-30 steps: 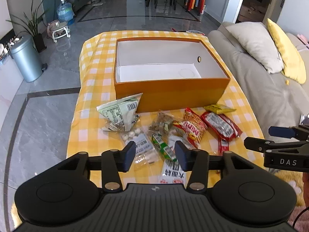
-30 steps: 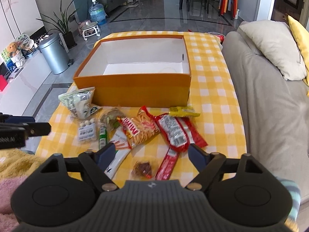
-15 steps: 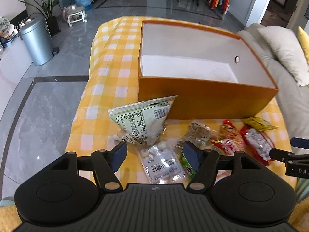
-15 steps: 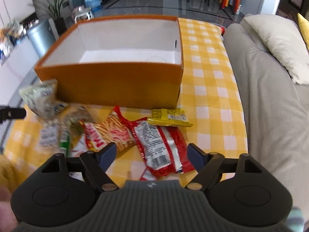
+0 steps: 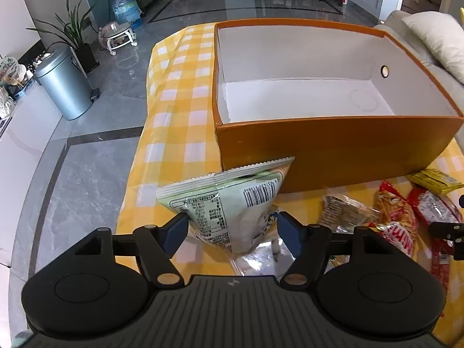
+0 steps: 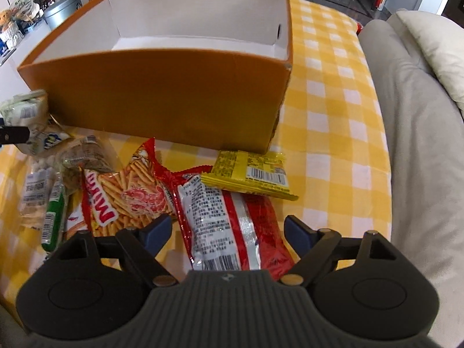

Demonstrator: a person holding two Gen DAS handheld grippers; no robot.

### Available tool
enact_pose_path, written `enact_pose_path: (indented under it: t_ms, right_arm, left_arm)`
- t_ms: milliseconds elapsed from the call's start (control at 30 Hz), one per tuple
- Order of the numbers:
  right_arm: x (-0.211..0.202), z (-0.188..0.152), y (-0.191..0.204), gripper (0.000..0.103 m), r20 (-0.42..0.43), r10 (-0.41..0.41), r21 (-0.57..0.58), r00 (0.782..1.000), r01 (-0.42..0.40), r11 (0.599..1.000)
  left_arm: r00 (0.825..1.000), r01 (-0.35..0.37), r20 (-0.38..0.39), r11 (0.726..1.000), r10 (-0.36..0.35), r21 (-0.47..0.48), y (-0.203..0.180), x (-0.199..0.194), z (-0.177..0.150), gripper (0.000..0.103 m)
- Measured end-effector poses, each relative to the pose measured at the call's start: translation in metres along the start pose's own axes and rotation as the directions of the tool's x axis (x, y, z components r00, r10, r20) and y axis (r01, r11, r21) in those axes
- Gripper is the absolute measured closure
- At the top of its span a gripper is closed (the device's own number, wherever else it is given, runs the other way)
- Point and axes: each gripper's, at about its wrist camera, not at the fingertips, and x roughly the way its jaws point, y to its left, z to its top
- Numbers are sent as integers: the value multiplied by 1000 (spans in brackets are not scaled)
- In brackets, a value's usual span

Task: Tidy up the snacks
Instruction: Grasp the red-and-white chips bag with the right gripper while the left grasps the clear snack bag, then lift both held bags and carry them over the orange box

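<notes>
Beside glossy crinkled snack packets [image 6: 226,223], rigid orange cardboard box [image 6: 162,95]

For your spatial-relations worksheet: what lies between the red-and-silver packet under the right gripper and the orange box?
In the right wrist view, a yellow packet lies between red-and-silver packet and orange box.

It was a home living room. A grey sofa [image 6: 411,133] with a cream cushion [image 5: 438,37] stood just beside the yellow-checked table [image 5: 179,133]; beyond the table were a potted plant [image 5: 72,32], a water jug [image 5: 126,7], a metal bin [image 5: 65,85] and polished stone flooring [image 5: 87,179].
</notes>
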Motion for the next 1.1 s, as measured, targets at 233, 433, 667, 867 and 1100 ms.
enact_pose_path:
  t_ms: [233, 433, 667, 867, 1100]
  right_arm:
    - [12, 1, 3, 29, -22, -2, -3, 1000, 2, 1000]
    - [9, -3, 10, 38, -10, -29, -33, 1000, 28, 999]
    - [-9, -5, 20, 43, 11, -22, -81, 1000, 23, 996]
    - [-32, -9, 23, 43, 16, -15, -76, 1000, 16, 997]
    - [-59, -20, 22, 43, 40, 14, -26, 999, -13, 1000]
  left_arm:
    - [998, -59, 7, 998, 59, 2, -1, 9, 2, 21]
    - [994, -106, 31, 994, 106, -10, -7, 16, 5, 14]
    - [993, -107, 47, 994, 106, 11, -8, 5, 2, 38]
    - [995, -54, 90, 998, 52, 18, -4, -27, 2, 43]
    - [991, 4, 131, 1000, -7, 30, -9, -68, -6, 43]
